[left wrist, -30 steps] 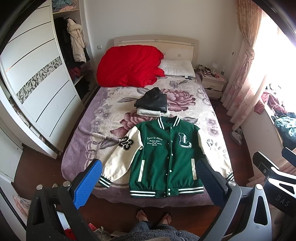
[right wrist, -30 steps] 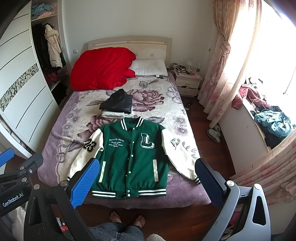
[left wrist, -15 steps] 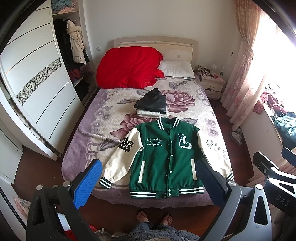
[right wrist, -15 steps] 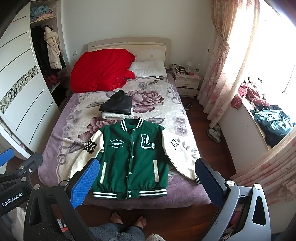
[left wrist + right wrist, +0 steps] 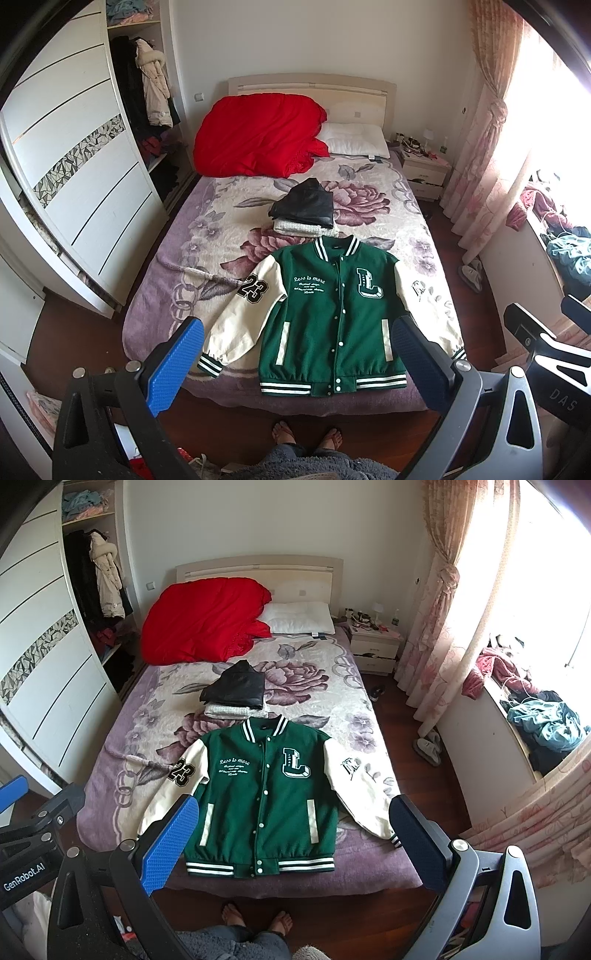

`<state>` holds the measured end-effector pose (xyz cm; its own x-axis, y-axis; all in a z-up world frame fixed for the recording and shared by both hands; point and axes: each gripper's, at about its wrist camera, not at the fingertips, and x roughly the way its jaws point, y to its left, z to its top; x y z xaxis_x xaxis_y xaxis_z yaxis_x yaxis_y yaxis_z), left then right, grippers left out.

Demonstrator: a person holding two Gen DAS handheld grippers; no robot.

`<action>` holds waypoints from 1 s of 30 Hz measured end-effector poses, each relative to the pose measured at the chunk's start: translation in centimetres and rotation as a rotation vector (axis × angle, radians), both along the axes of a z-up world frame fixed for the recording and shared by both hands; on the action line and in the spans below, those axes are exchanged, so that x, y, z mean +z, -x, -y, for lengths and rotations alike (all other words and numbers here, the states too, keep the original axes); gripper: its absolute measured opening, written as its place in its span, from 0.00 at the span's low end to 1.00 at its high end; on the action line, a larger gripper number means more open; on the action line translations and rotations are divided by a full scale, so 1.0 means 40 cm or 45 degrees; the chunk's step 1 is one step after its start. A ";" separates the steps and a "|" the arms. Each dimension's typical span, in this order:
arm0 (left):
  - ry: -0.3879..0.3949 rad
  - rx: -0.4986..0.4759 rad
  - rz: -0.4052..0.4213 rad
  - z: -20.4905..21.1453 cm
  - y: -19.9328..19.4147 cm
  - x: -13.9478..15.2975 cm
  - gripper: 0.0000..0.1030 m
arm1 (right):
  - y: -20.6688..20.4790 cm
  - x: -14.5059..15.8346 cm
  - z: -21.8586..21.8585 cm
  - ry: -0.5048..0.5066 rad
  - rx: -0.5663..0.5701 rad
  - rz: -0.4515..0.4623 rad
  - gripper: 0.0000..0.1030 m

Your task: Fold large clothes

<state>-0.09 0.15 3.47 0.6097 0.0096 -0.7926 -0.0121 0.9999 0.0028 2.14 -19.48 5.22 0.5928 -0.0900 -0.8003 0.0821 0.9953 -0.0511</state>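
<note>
A green varsity jacket [image 5: 332, 314] [image 5: 266, 794] with cream sleeves lies flat and buttoned, front up, at the foot of the bed, sleeves spread to both sides. My left gripper [image 5: 295, 358] hovers open high above the bed's foot edge, holding nothing. Beside it my right gripper [image 5: 293, 834] is open and empty at the same height. Part of the right gripper shows at the right edge of the left wrist view, and part of the left gripper at the left edge of the right wrist view.
A folded black garment on a pale one [image 5: 306, 214] sits mid-bed behind the jacket's collar. A red duvet [image 5: 258, 136] and white pillow [image 5: 354, 140] lie at the headboard. Wardrobe [image 5: 81, 184] left, nightstand [image 5: 424, 173] and curtains [image 5: 436, 627] right. A person's bare feet [image 5: 255, 919] stand at the bed's foot.
Both views have shifted very slightly; the jacket sits a little lower in the frames. Nothing on the bed has moved and both grippers stay open.
</note>
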 end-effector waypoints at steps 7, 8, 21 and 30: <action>0.008 0.008 0.002 -0.015 -0.017 0.004 1.00 | -0.024 0.010 -0.015 -0.007 0.000 0.006 1.00; 0.009 0.009 0.003 -0.014 -0.015 0.003 1.00 | -0.019 0.009 -0.015 -0.009 0.001 0.008 1.00; -0.100 0.064 0.074 -0.059 -0.183 -0.203 1.00 | -0.118 -0.197 0.056 -0.186 -0.180 -0.085 1.00; -0.144 -0.011 -0.154 0.019 -0.351 -0.564 1.00 | -0.139 -0.714 0.471 -0.354 -0.824 -0.293 0.78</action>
<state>13.95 -0.63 -19.09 0.5104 0.0985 -0.8543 0.0035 0.9932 0.1166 7.70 -38.33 -23.33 0.3043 -0.1409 -0.9421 0.6748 0.7300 0.1087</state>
